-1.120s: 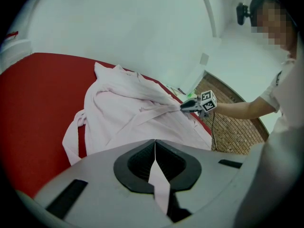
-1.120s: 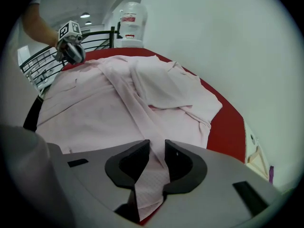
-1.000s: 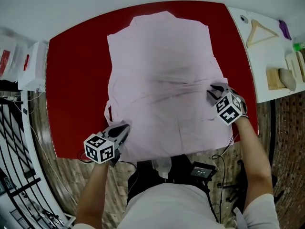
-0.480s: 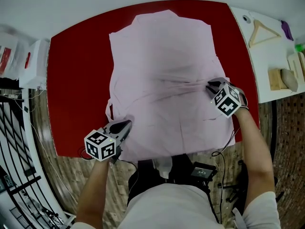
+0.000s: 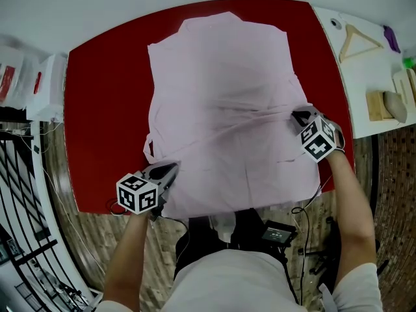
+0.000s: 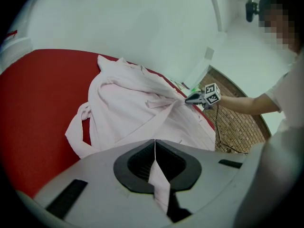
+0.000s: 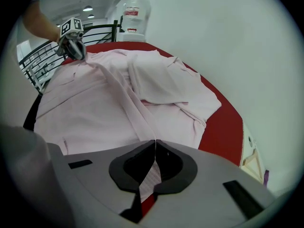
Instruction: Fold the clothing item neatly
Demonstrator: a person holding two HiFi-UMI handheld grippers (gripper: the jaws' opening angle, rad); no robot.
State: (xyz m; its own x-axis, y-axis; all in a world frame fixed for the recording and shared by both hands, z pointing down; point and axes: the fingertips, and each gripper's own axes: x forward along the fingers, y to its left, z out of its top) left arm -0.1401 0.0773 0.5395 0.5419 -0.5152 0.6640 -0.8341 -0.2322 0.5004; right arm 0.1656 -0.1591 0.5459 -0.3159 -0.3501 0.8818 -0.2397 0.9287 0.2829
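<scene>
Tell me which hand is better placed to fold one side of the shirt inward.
Right, probably: the right tongs have just closed on the side edge of the shirt midway along, while the left tongs pinch it down near the hem corner.

We record even, diffuse indoor light, moderately bright; ceiling lamps (image 7: 87, 8) show far off in the right gripper view. Soft shadows lie in the creases of the pink garment (image 5: 221, 103), and the red table (image 5: 97, 96) shows flat colour. Both gripper views have strong fisheye bending and black corners. The head view curves at its edges and is slightly soft.
</scene>
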